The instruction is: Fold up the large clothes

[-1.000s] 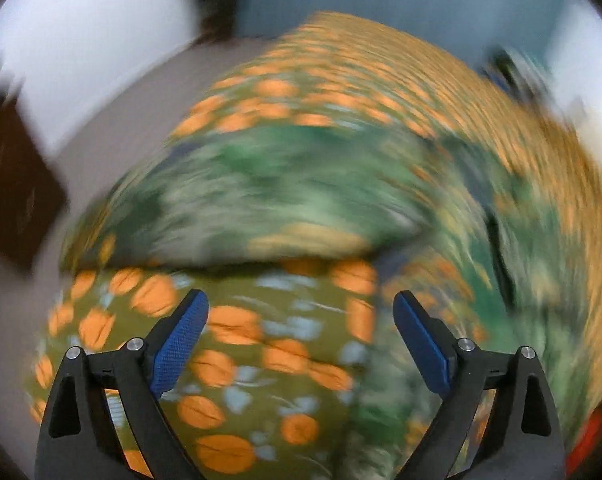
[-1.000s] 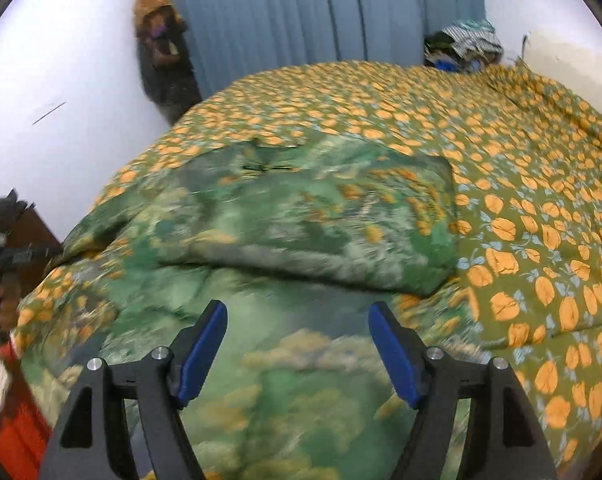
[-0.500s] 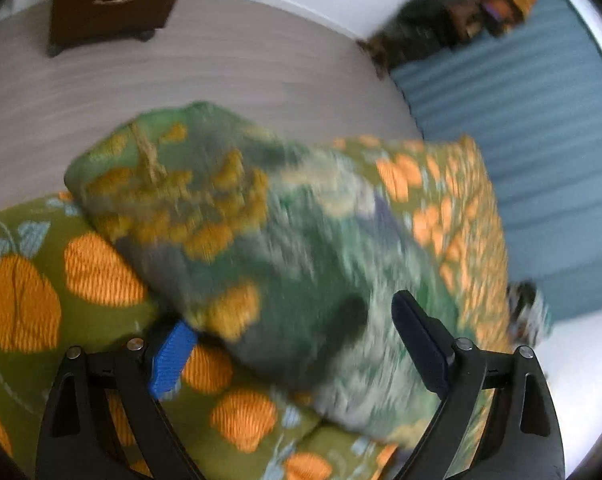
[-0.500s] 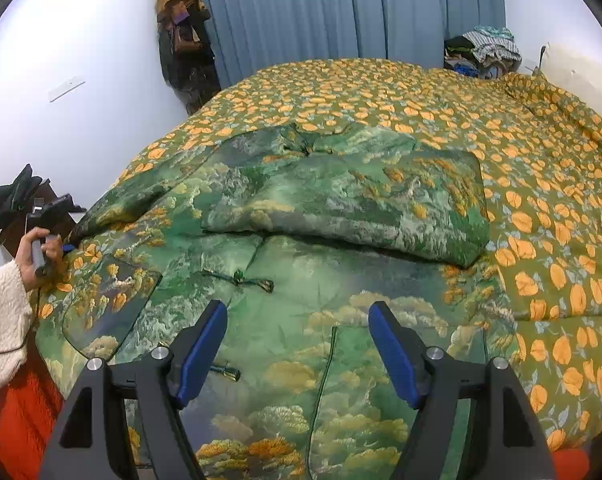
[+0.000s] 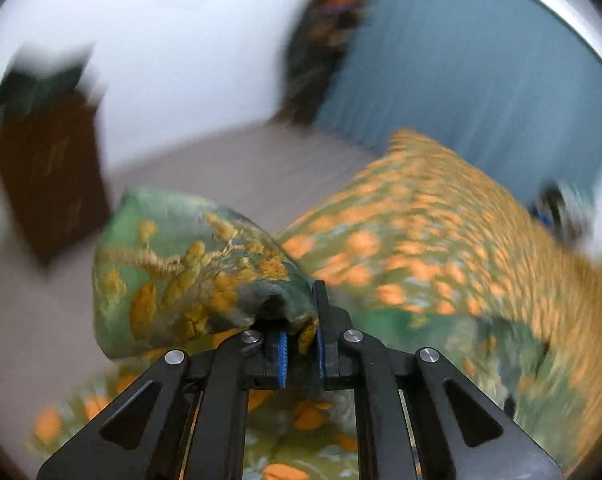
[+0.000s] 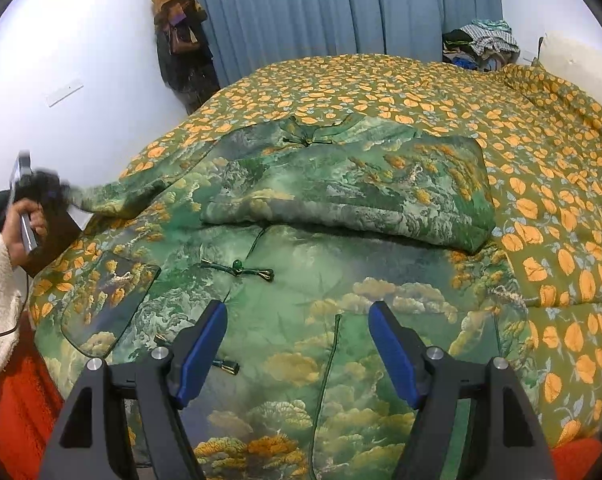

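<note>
A large green jacket (image 6: 301, 300) with a gold tree and cloud print lies spread on the bed, its right sleeve folded across the chest (image 6: 353, 192). My left gripper (image 5: 301, 340) is shut on the end of the other sleeve (image 5: 189, 272), which bunches up over its blue pads. In the right wrist view that sleeve (image 6: 133, 196) stretches left off the bed edge to the blurred left gripper (image 6: 49, 196), held by a hand in a cream cuff. My right gripper (image 6: 297, 344) hovers open over the jacket's lower front, nothing between its fingers.
The bed (image 6: 541, 160) carries a green cover with orange fruit. Blue curtains (image 6: 341, 8) hang behind it, clothes hang in the corner (image 6: 181, 40), and a pile of clothes (image 6: 481, 44) lies at the far right. A dark wooden cabinet (image 5: 49, 168) stands by the white wall.
My left gripper went from open over the sleeve end to shut on it and lifted it off the bed edge, swinging round. The right gripper settled open over the jacket's front.
</note>
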The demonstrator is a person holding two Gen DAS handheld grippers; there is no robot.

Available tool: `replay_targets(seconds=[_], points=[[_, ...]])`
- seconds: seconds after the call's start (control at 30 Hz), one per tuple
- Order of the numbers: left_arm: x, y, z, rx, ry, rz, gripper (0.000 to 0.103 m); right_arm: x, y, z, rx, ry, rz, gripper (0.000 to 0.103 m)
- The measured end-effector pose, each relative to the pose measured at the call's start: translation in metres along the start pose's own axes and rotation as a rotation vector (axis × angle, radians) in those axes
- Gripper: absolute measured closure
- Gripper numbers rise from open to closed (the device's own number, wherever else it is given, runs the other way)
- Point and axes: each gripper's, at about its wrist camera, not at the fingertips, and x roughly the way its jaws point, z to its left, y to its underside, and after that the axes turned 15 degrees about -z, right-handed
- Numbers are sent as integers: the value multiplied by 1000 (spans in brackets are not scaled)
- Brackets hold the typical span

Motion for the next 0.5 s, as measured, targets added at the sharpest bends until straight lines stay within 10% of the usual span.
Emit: replay_targets(seconds=[0.23, 0.5], points=[[-63, 9, -168, 456, 307, -159, 95, -8, 1, -14, 54, 15, -24, 28], [-82, 118, -273, 675, 472, -47, 95, -17, 1, -34, 86, 47, -49, 28]])
